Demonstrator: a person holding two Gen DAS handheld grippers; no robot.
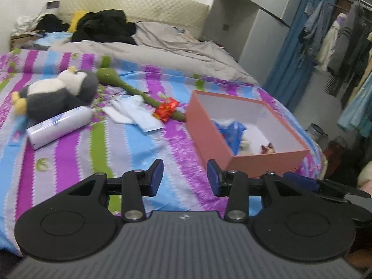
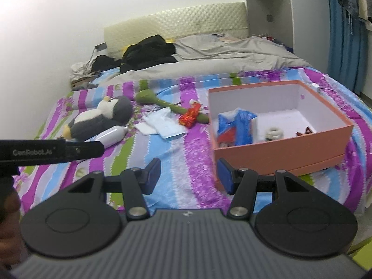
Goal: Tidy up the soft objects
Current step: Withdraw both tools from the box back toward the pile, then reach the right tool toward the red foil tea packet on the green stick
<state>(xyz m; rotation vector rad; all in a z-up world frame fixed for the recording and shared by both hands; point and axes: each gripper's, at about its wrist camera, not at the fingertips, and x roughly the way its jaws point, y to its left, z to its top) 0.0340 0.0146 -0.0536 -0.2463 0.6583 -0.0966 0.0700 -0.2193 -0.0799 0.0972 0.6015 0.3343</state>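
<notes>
A grey and white plush penguin lies on the striped bedspread at the left. A green plush stem with a red flower lies beside it. A pink open box at the right holds a blue item and small toys. My left gripper is open and empty, above the bedspread near the box's near corner. My right gripper is open and empty, just before the box's front wall. The left gripper's body shows at the right wrist view's left edge.
A white bottle lies against the penguin. Face masks and white paper lie near the stem. A grey duvet and black clothes cover the bed's far end. Hanging clothes stand at the right.
</notes>
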